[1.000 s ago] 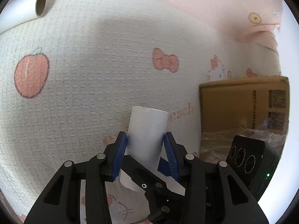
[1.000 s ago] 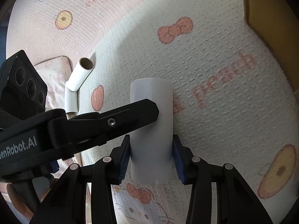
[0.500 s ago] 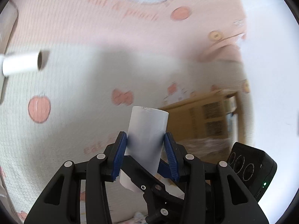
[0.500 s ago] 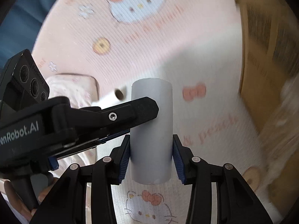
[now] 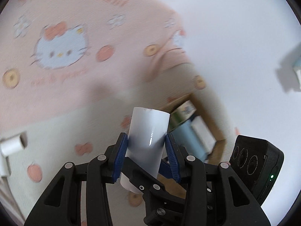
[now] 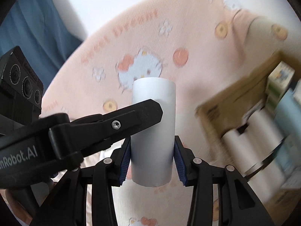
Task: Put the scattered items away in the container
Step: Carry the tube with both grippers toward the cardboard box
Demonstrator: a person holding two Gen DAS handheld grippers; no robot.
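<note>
Both grippers grip the same white roll [image 5: 146, 141], held in the air above a pink and white Hello Kitty blanket [image 5: 56, 86]. My left gripper [image 5: 146, 148] is shut on its sides. My right gripper [image 6: 152, 156] is shut on the roll [image 6: 153, 131] too, and the left gripper's finger [image 6: 131, 118] crosses in front of it. A cardboard box [image 6: 231, 94] with white rolls [image 6: 257, 137] and cartons inside lies to the right. It also shows in the left wrist view [image 5: 207, 113]. A smaller white roll [image 5: 13, 145] lies on the blanket at far left.
A white wall [image 5: 235, 28] stands behind the bed. A blue curtain [image 6: 33, 28] hangs at the upper left of the right wrist view. A grey blurred object [image 5: 289, 73] is on the wall at the right edge.
Both grippers have lifted the roll higher and tilted up. The box now shows from above with its contents visible, and the blanket has dropped away below.
</note>
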